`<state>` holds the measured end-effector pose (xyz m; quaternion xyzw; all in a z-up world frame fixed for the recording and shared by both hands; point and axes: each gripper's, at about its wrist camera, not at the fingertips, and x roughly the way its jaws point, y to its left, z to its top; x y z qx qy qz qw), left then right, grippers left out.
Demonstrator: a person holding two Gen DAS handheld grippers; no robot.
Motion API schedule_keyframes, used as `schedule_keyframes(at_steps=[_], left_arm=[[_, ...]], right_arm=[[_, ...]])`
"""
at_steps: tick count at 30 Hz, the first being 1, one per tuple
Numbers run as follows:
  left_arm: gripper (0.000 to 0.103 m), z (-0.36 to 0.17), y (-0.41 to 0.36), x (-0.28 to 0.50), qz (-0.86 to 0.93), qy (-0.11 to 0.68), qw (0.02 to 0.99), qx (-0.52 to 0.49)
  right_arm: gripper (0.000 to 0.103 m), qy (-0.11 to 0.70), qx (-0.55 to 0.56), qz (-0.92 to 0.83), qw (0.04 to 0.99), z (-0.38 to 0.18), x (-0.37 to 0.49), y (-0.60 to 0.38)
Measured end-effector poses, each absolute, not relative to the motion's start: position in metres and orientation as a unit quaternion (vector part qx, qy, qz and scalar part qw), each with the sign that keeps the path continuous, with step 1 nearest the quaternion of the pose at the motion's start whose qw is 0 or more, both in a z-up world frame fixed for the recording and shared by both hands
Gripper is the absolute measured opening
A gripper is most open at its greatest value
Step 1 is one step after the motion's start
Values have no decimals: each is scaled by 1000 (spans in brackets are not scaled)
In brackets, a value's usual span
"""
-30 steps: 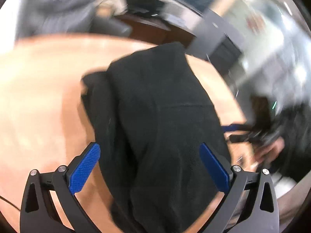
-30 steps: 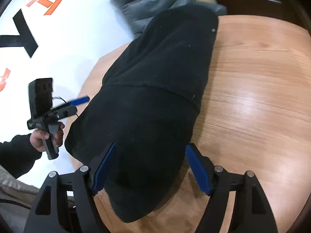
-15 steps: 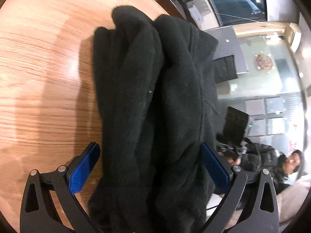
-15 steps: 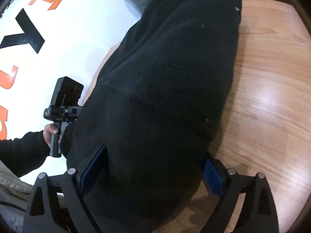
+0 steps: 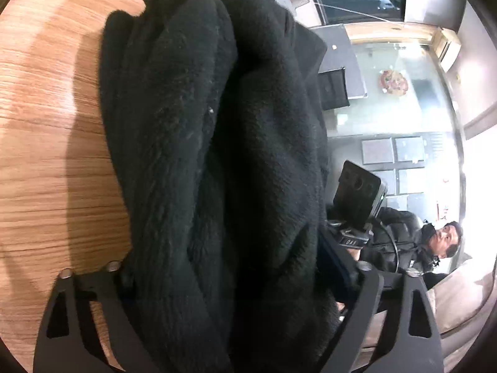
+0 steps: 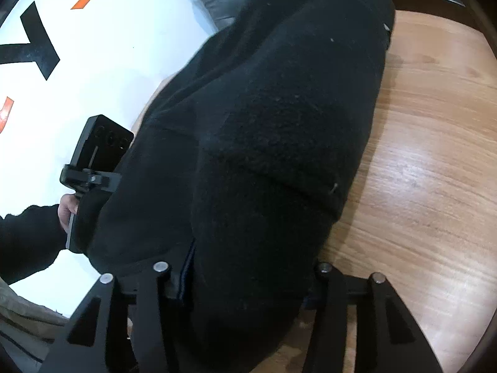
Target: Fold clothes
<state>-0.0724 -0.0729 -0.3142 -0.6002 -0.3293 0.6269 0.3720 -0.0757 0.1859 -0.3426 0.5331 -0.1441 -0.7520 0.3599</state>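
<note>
A black fleece garment (image 5: 217, 155) lies bunched in thick folds on a round wooden table (image 5: 46, 124). My left gripper (image 5: 230, 283) straddles one end of it, jaws wide, with the cloth filling the gap and hiding the blue pads. The garment also fills the right wrist view (image 6: 279, 155). My right gripper (image 6: 248, 283) straddles the other end, jaws wide, cloth between them. Each gripper shows in the other's view: the right one (image 5: 357, 205), the left one (image 6: 96, 168).
The table edge runs close behind the garment on the left in the right wrist view, with white floor bearing orange and black letters (image 6: 46, 46) beyond. A grey chair (image 6: 223, 3) stands past the far end. A person (image 5: 435, 242) is at the right.
Both grippers have pushed forward onto the garment, so the cloth now sits deep between the jaws and covers the blue pads. The left gripper swung round to face along the garment.
</note>
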Motion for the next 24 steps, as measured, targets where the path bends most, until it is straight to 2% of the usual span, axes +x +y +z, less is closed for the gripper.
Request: schedule_keyframes(at_steps=[2, 8, 14, 19, 24], left_arm=[[68, -305, -75, -67, 633, -323, 382, -591], [61, -277, -91, -50, 653, -309, 380, -578], [57, -201, -140, -51, 727, -270, 347, -528], [57, -141, -230, -65, 786, -253, 303, -476], [57, -138, -329, -107, 816, -238, 261, -458]], right_arm=[[46, -141, 525, -760, 357, -336, -66, 180], [43, -111, 507, -776, 358, -314, -40, 150], [42, -95, 466, -786, 396, -267, -41, 96], [42, -91, 434, -785, 432, -244, -91, 11], [42, -88, 403, -783, 466, -225, -146, -77]])
